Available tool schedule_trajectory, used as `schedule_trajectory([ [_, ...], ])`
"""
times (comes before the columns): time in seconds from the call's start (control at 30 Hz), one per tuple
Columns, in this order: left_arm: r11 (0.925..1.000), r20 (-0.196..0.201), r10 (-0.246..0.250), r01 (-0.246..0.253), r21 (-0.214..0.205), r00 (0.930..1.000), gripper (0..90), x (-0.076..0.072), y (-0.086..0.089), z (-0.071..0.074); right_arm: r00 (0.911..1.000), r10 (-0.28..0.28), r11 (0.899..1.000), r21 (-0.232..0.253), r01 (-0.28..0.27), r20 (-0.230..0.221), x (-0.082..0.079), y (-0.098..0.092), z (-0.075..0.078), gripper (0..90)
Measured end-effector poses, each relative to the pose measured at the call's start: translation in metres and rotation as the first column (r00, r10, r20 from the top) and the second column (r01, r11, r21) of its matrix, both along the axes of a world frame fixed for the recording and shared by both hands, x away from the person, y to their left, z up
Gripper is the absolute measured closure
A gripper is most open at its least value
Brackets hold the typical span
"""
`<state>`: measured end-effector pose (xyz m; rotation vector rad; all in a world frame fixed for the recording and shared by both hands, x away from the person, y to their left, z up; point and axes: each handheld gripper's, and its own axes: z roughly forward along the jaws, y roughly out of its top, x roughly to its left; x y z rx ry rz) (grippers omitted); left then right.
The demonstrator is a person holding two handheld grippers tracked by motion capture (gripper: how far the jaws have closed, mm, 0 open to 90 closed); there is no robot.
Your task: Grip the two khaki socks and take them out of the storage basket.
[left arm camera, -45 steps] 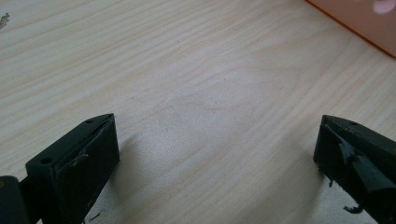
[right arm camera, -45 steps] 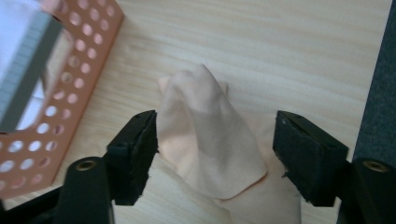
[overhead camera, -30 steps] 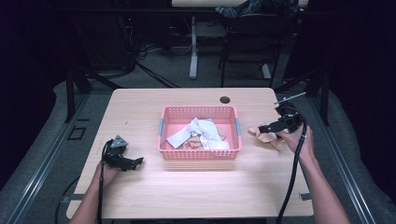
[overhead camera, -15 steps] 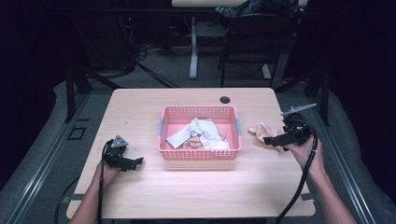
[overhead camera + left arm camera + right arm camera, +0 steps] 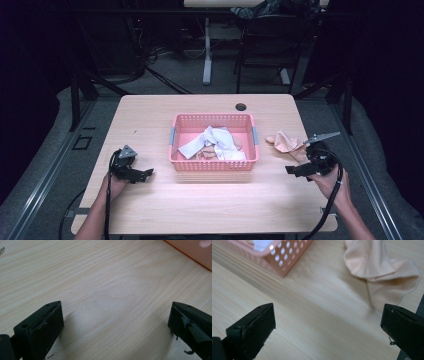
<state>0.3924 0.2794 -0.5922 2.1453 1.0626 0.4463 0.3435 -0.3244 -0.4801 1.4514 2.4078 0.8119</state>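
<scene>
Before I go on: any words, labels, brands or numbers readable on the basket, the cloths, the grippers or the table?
None can be read.
The pink basket shows plain perforated walls, no label.
The peach cloth and the white cloth in the basket carry no visible print or tag.
The left gripper and right gripper, both open, show bare black jaws.
The wooden table shows plain wood grain, unmarked.

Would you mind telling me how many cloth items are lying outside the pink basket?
1: a peach cloth lies on the table right of the pink basket, near the right gripper. Others are inside the basket.
</scene>
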Motion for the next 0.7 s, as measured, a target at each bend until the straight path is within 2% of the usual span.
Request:
schedule_trajectory([
  [0.07,1.0000,-0.002,0.001,-0.001,-0.001,1.0000,0.0,0.000,0.000,0.000,1.0000,-0.004,1.000,-0.021,0.004,-0.007,-0.005,-0.003,-0.008,0.0],
  [0.17,1.0000,-0.002,0.001,-0.001,0.000,1.0000,0.0,0.000,0.000,0.000,0.9996,-0.013,1.000,-0.021,0.013,-0.027,-0.010,-0.009,-0.019,0.0],
  [0.23,1.0000,-0.002,0.001,-0.001,0.000,1.0000,0.0,0.000,0.000,0.000,0.9980,-0.016,0.999,-0.029,0.014,-0.062,-0.012,-0.012,-0.027,0.0],
  [0.37,1.0000,-0.002,0.001,-0.001,0.000,1.0000,0.0,0.000,0.000,0.000,0.9944,-0.027,0.998,-0.055,0.022,-0.102,-0.014,-0.013,-0.043,0.0],
  [0.4,1.0000,-0.002,0.001,-0.001,0.000,1.0000,0.0,0.000,0.000,0.000,0.9944,-0.027,0.998,-0.055,0.022,-0.102,-0.014,-0.013,-0.043,0.0],
  [0.43,1.0000,-0.002,0.001,-0.001,0.000,1.0000,0.0,0.000,0.000,0.000,0.9915,-0.017,0.998,-0.065,0.009,-0.129,-0.014,-0.014,-0.047,0.0],
  [0.47,1.0000,-0.002,0.001,-0.001,0.000,1.0000,0.0,0.000,0.000,0.000,0.9905,-0.031,0.998,-0.064,0.023,-0.134,-0.014,-0.013,-0.049,0.0],
  [0.53,1.0000,-0.002,0.001,-0.001,0.000,1.0000,0.0,0.000,0.000,0.000,0.9872,-0.021,0.996,-0.085,0.007,-0.158,-0.013,-0.012,-0.054,0.0],
  [0.7,1.0000,-0.002,0.002,-0.002,0.000,1.0000,0.0,0.000,0.000,0.000,0.9838,-0.027,0.994,-0.108,0.008,-0.177,-0.012,-0.015,-0.059,0.0],
])
